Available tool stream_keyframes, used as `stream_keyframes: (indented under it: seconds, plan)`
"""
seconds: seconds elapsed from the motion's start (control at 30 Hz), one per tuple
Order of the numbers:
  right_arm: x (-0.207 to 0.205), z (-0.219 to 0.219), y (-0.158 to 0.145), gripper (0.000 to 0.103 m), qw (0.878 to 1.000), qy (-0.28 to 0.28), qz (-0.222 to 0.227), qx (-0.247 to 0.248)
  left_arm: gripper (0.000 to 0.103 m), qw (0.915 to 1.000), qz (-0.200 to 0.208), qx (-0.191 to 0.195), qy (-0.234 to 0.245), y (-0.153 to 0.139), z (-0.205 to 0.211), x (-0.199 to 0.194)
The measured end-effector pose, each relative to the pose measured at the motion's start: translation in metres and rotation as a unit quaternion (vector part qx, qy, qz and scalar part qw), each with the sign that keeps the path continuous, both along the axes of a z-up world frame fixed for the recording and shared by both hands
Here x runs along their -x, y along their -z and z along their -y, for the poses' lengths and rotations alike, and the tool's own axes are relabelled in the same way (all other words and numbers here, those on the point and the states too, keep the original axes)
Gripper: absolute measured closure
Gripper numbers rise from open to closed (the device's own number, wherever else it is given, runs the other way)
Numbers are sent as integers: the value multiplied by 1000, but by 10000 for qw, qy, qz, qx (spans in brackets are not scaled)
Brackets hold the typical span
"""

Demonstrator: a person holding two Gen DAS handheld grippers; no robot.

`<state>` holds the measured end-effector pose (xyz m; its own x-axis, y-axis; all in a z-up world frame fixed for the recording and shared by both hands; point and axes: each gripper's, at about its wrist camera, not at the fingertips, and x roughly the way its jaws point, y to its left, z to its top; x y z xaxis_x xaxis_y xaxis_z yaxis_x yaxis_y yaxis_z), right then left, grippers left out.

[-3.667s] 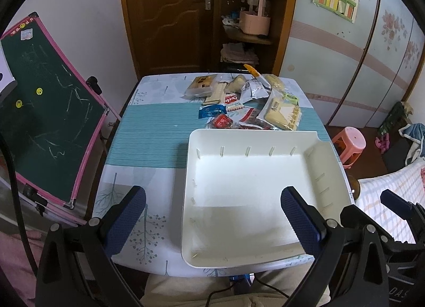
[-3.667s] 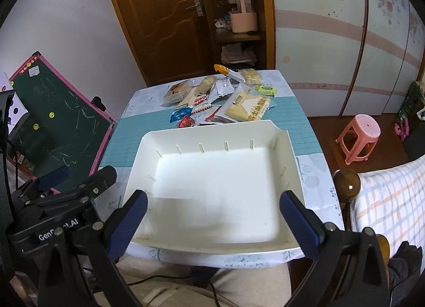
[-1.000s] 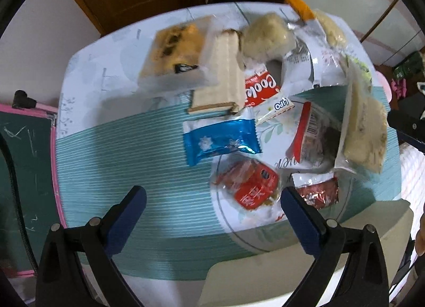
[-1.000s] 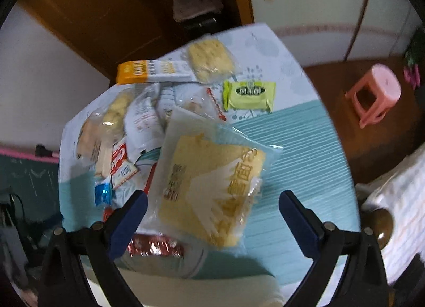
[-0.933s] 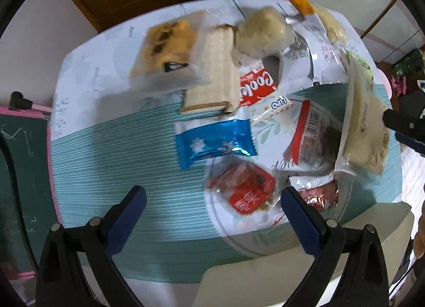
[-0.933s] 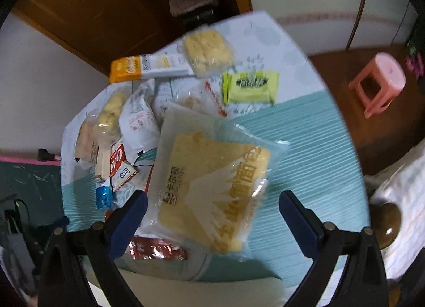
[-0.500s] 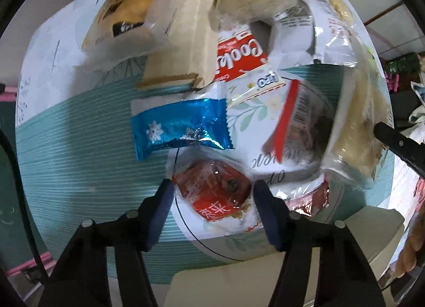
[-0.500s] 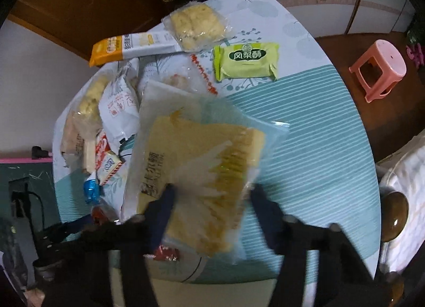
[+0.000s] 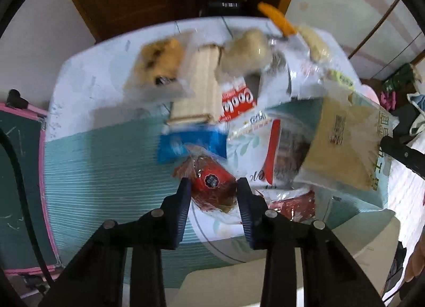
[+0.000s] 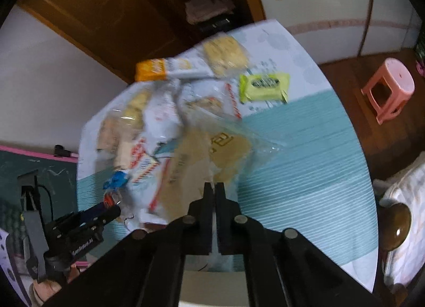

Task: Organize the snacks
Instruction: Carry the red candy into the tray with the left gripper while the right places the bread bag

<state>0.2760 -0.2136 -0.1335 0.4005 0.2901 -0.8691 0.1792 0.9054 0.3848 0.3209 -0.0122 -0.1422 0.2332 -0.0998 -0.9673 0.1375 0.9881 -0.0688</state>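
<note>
A: The left tool (image 9: 213, 183) has its fingers closed in on the small red foil-wrapped snack (image 9: 212, 180), at six o'clock of the snack pile on the teal-striped worktop (image 9: 101, 174). Lift straight up, I'd say, so the crinkly wrapper doesn't drag the blue foil packet (image 9: 186, 144) beside it.

B: The right tool (image 10: 213, 186) is pinched nearly flat on the edge of the large clear bag of tan cake (image 10: 209, 158). A thin hold; carry it low.

A: Only the left view shows the white plastic tray (image 9: 372, 232) rim at five o'clock.

B: Only the right shows the yellow-green packet's (image 10: 263, 82) whole face, at one o'clock.
</note>
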Motion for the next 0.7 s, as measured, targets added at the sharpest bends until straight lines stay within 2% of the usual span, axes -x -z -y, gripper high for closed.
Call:
stream_keyframes:
  seconds: [0.13,0.33,0.57,0.7]
  plan:
    - [14,-11,-38,102,9984,-102,535,171,72,9994,321,124,-70,-33,-17,8]
    - [44,-22,-96,102,9915,-215,1258,265,73,9937,1042,388,-108,-103,-41,38]
    - [118,-39,-172,102,9756,-411,2131,346,72,9783,1868,870,234,-190,-47,120]
    - [167,-47,-192,102,9676,-574,2418,441,72,9707,2111,1035,495,-213,-43,168]
